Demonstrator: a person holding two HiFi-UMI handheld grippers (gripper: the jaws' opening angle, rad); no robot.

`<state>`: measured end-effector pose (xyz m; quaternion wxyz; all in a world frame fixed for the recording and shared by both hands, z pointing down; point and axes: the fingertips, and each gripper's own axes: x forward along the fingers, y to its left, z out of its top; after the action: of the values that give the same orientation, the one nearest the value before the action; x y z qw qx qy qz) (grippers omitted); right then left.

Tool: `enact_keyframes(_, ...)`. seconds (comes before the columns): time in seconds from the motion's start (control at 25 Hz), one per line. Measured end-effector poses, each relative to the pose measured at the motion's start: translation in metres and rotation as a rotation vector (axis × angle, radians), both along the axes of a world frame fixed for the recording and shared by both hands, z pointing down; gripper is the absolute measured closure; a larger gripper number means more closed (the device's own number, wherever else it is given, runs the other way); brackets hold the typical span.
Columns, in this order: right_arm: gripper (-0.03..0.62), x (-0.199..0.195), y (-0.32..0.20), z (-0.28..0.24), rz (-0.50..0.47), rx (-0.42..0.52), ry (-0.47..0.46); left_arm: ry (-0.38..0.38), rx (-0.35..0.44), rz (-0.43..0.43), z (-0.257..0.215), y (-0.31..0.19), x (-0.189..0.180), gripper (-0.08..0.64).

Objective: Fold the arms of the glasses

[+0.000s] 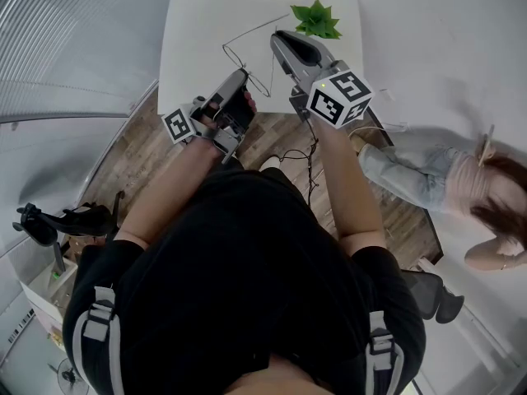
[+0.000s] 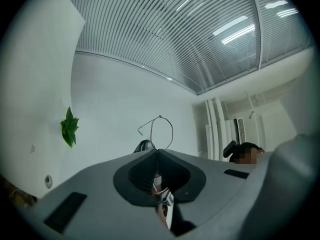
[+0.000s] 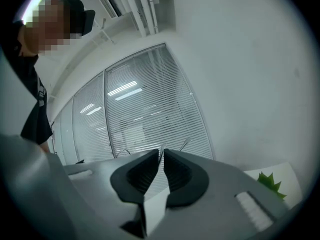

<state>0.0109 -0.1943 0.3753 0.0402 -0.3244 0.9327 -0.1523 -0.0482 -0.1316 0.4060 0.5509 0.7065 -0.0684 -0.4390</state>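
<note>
Thin wire-frame glasses (image 1: 249, 46) hang in the air above the white table (image 1: 196, 31), between my two grippers. My left gripper (image 1: 244, 74) points upward, shut on the frame. In the left gripper view a wire loop of the glasses (image 2: 161, 126) rises just past the shut jaws of the left gripper (image 2: 158, 151). My right gripper (image 1: 277, 38) is level, right of the left one. In the right gripper view the right gripper (image 3: 162, 151) has its jaws almost together, with a thin glasses arm (image 3: 161, 153) pinched at the tips.
A green plant (image 1: 315, 20) sits at the table's far edge, close to the right gripper. A person (image 1: 461, 188) sits on the floor at the right. Black chairs stand at the left (image 1: 58, 220) and lower right (image 1: 436, 295).
</note>
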Motion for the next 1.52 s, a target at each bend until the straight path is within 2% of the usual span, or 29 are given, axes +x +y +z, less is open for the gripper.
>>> enact_keyframes(0.6, 0.571, -0.039, 0.008, -0.004, -0.112, 0.018, 0.043, 0.007, 0.012, 0.020, 0.000, 0.001, -0.001, 0.548)
enact_keyframes(1.2, 0.572, -0.064, 0.019, -0.002, -0.231, 0.048, 0.131, 0.014, 0.016, 0.043, 0.002, 0.001, 0.002, 0.547)
enact_keyframes(1.52, 0.571, -0.069, 0.022, -0.004, -0.263, 0.056, 0.156, 0.020, 0.024, 0.047, 0.000, 0.002, 0.002, 0.548)
